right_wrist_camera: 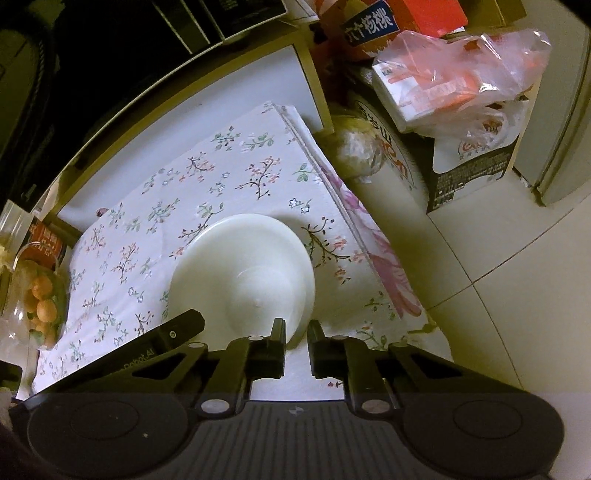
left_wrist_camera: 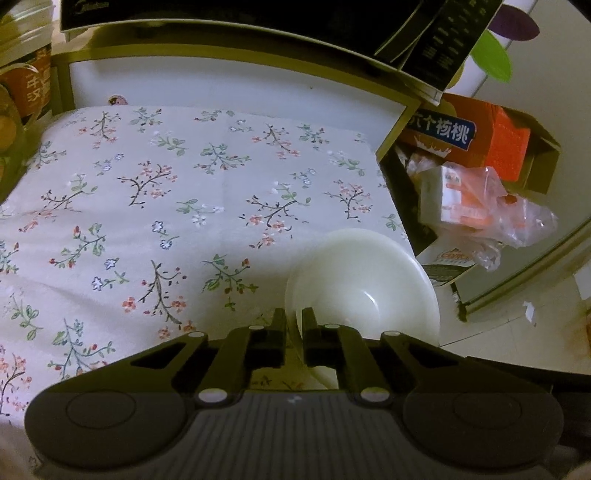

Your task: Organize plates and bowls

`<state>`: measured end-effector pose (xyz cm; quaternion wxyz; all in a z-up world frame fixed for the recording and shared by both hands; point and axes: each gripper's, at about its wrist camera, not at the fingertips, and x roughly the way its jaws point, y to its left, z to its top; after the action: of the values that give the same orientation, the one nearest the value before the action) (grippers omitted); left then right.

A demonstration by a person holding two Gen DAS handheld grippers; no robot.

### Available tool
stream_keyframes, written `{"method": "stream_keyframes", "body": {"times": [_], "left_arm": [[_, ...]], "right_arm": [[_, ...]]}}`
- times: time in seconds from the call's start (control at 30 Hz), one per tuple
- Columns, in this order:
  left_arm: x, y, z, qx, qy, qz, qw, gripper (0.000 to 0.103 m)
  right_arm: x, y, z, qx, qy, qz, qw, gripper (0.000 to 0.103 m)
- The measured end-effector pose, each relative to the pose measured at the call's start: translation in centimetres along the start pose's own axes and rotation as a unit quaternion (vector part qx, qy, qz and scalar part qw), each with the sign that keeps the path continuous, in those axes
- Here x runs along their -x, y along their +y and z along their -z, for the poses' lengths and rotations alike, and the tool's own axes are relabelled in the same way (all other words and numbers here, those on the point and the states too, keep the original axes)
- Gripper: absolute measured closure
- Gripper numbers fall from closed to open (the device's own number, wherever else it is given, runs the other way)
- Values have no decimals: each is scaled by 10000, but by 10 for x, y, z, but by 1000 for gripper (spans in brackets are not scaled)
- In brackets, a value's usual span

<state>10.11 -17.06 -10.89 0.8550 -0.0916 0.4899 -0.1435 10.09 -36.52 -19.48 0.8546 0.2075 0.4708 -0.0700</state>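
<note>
In the left wrist view my left gripper point(left_wrist_camera: 294, 317) is shut on the rim of a white bowl point(left_wrist_camera: 369, 284), held over the right edge of the floral-cloth table point(left_wrist_camera: 147, 206). In the right wrist view my right gripper point(right_wrist_camera: 296, 326) is closed to a narrow gap around the near rim of a white dish point(right_wrist_camera: 243, 273) with a raised centre. The dish is over the floral cloth point(right_wrist_camera: 147, 236). The other gripper's black body point(right_wrist_camera: 162, 339) reaches in from the lower left, beside the dish.
Boxes and plastic-wrapped packages point(left_wrist_camera: 476, 192) are piled right of the table, also in the right wrist view point(right_wrist_camera: 443, 81). A jar of orange fruit point(right_wrist_camera: 40, 295) stands at the table's left. A dark appliance point(left_wrist_camera: 221, 14) sits on the shelf above. Tiled floor point(right_wrist_camera: 498, 258) lies to the right.
</note>
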Motion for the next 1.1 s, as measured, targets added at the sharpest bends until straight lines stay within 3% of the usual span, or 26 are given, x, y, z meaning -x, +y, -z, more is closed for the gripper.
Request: {"method": "stream_keyframes", "body": {"times": [0.57, 1.1], "left_arm": [[53, 8, 7, 108, -416, -81, 9990, 95], [97, 20, 28, 189, -571, -67, 9982, 95]], "right_arm": [[37, 30, 13, 562, -394, -114, 9976, 92], [78, 47, 41, 864, -683, -328, 9934, 91]]}}
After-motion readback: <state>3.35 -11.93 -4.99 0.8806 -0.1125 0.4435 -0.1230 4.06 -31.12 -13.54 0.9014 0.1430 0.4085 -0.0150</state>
